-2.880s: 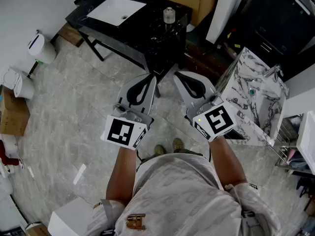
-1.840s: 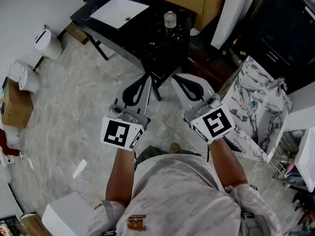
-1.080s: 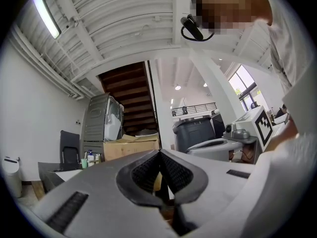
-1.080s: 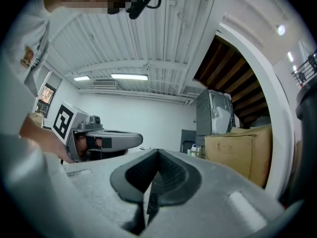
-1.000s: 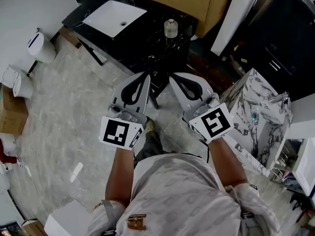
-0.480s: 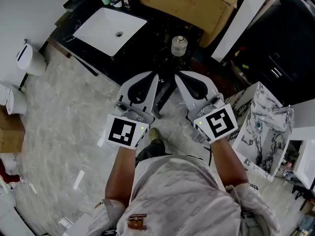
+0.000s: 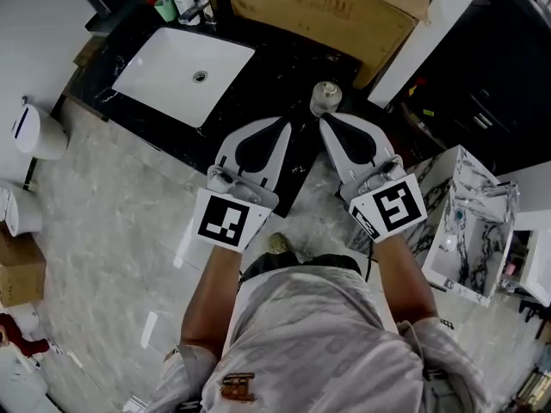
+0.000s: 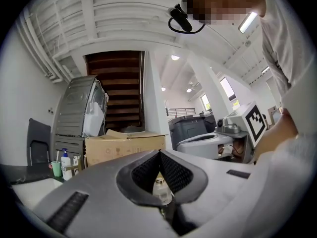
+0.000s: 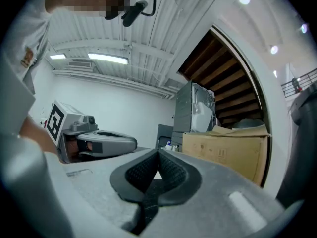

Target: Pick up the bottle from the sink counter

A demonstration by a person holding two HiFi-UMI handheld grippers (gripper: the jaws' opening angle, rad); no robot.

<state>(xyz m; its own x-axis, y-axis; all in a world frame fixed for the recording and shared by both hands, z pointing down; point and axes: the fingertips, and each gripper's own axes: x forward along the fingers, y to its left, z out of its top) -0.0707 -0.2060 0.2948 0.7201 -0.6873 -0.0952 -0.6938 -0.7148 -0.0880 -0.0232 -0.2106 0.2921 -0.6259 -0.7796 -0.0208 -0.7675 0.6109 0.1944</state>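
From the head view, we see the bottle [image 7: 325,97] standing upright on the dark counter [image 7: 284,58]. It is well to the right of the white basin [image 7: 181,63] and on the near side of a cardboard box [image 7: 327,7]. The left gripper [image 7: 287,123] and right gripper [image 7: 326,120] are held side by side over the near edge of the counter. Their tips sit just short of the bottle, and each pair of jaws meets at the tips.

In the left gripper view, the left gripper [image 8: 159,153] has its jaws closed tip to tip with nothing held. The bottle [image 8: 159,190] shows through the hollow behind the tips, ahead of the jaws and clear of the pads.

In the right gripper view, the right gripper [image 9: 158,152] is likewise closed and empty. The bottle does not appear here. The box [image 9: 223,152] lies beyond on the right, and the other gripper [image 9: 99,145] is on the left.

We judge this to be the approach, with the grasp not yet begun. The next move calls for one gripper to open its jaws wider than the bottle. It should then slide them around the bottle's body without knocking it over, close firmly and lift.
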